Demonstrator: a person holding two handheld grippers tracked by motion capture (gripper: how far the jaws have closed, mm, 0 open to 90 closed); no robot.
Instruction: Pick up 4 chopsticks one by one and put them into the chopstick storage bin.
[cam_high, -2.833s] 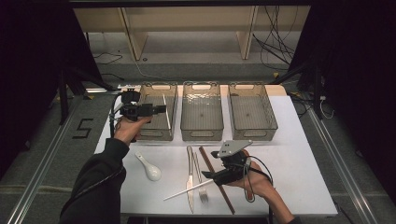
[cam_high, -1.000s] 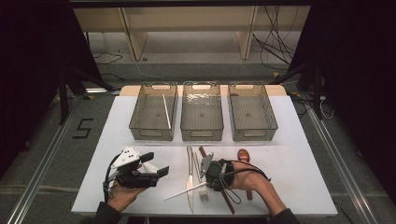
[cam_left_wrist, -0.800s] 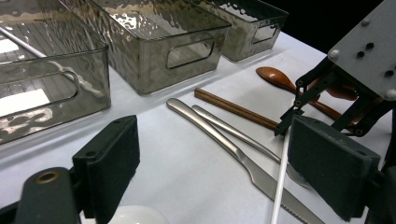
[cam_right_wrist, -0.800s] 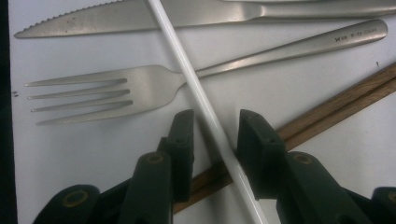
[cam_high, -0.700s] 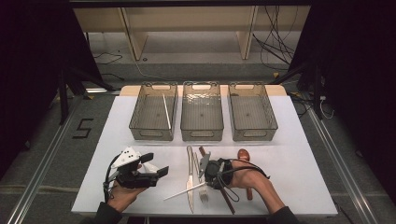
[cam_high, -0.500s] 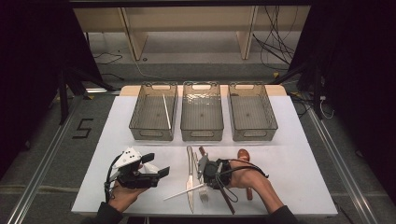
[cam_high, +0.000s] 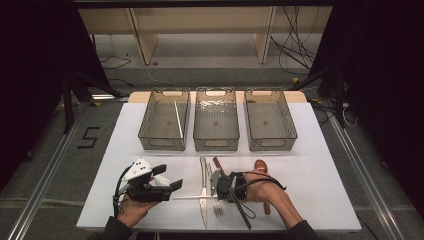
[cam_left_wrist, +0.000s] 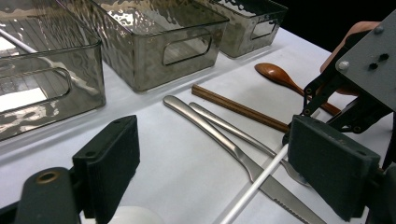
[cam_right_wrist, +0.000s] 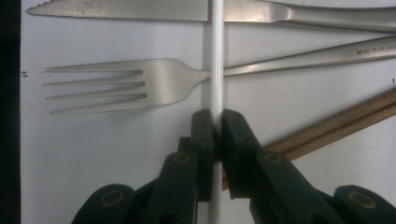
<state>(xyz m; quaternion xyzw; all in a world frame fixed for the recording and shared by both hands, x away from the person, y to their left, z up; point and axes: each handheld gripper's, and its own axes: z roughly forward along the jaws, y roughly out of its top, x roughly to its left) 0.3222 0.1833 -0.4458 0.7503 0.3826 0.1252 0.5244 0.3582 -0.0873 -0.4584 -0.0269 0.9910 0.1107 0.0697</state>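
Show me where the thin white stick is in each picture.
High view: thin white stick lies across the steel knife, low centre.
Left gripper view: bottom centre, slanting up.
Right gripper view: upright in the middle, pinched by the right gripper.
Shared landmark: silver fork.

Stick (cam_right_wrist: 216, 56) across fork (cam_right_wrist: 140, 84), knife (cam_right_wrist: 140, 10)

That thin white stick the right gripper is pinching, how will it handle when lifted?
The white stick looks straight and rigid, so probably stiff and light. Gripped near one end by the right gripper, it may pivot. Round and smooth, it could roll off the knife.
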